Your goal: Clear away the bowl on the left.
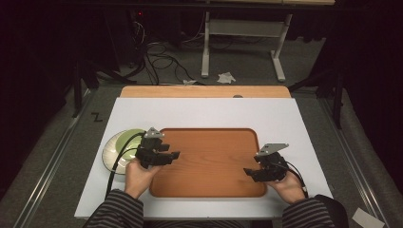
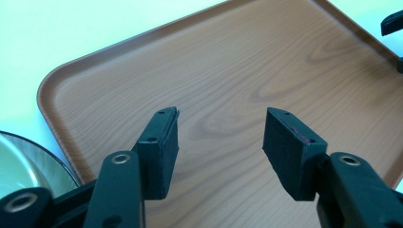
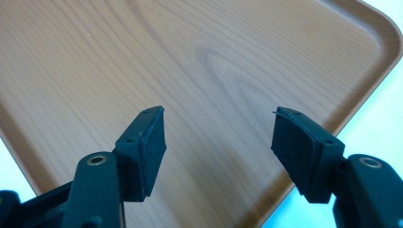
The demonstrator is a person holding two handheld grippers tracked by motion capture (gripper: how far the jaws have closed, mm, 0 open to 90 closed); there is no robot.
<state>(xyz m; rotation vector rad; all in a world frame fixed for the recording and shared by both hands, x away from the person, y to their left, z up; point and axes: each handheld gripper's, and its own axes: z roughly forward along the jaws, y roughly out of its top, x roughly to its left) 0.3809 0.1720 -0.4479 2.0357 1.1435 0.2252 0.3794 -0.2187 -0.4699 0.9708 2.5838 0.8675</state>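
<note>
- Wood-grain tray (image 1: 209,164) looks stiff, light and slick; I would pinch its raised rim.
- Left gripper (image 1: 174,156) and right gripper (image 1: 248,172) hang over the tray, jaws spread, empty.
- Green plate (image 1: 119,147) sits just beside the tray's left edge.

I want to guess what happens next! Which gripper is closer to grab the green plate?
Probably the left. The left gripper is open over the tray's left edge, right beside the green plate. The right gripper, also open, sits across the tray, much farther away.

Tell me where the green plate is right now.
In the high view the green plate lies on the white board at the left, against the wooden tray at its left edge, partly under the left gripper.
</note>
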